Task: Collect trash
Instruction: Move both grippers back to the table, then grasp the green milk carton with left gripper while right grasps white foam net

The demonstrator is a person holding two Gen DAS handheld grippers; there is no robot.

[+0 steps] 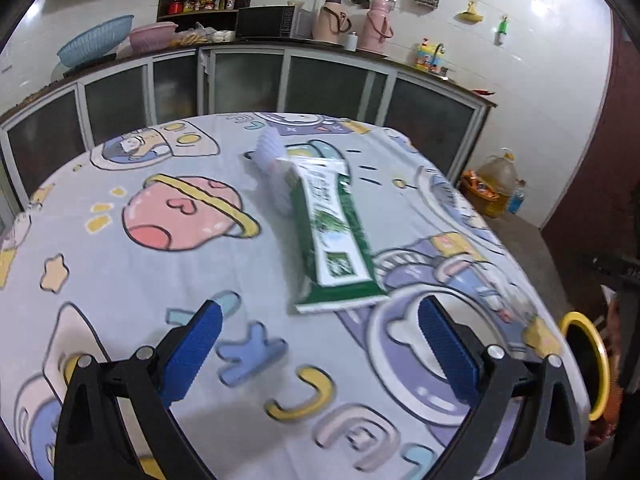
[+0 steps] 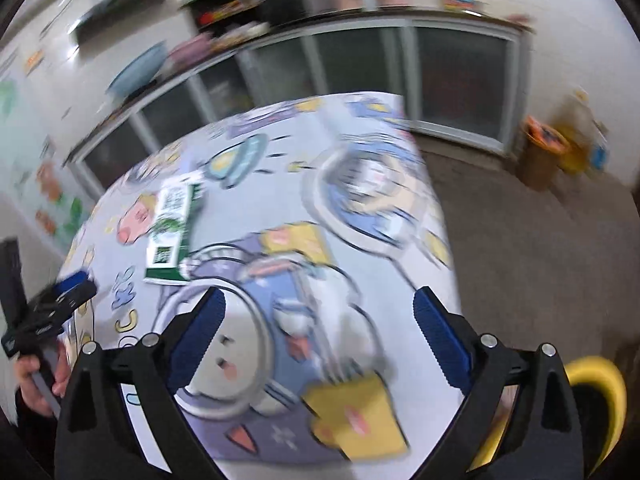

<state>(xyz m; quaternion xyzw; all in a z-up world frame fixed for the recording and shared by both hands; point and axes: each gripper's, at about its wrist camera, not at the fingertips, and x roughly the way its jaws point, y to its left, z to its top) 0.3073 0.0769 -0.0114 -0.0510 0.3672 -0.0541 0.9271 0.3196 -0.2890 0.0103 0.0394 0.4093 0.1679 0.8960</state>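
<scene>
Left wrist view
Room: kitchen, white tiled wall, glass-fronted cabinets under a long counter (image 1: pixel 280 46), two pink thermos jugs (image 1: pixel 374 24) and a microwave (image 1: pixel 266 22) on it.
Tabletop: cartoon-print cloth (image 1: pixel 120 272) covers it.
Trash: green-and-white wrapper (image 1: pixel 336 240) lies flat at centre, long axis from 12 to 5 o'clock; white crumpled paper (image 1: pixel 272 156) touches its far end at 11 o'clock.
Left tool (image 1: pixel 320 332): blue pads spread wide, nothing between them, just short of the wrapper's near end.
Bin: yellow-rimmed opening (image 1: pixel 592 364) at 4 o'clock, off the tabletop edge.

Right wrist view (blurred)
Tabletop: same cloth (image 2: pixel 360 240), floor (image 2: pixel 540 260) at 3 o'clock.
Trash: wrapper (image 2: pixel 172 228) at 10 o'clock, well apart from the right tool.
Right tool (image 2: pixel 320 320): jaws wide, empty.
Left tool (image 2: pixel 72 286): at 9 o'clock, a hand (image 2: pixel 40 380) grips its handle.
Bin: yellow rim (image 2: pixel 600 380) at 4 o'clock.
</scene>
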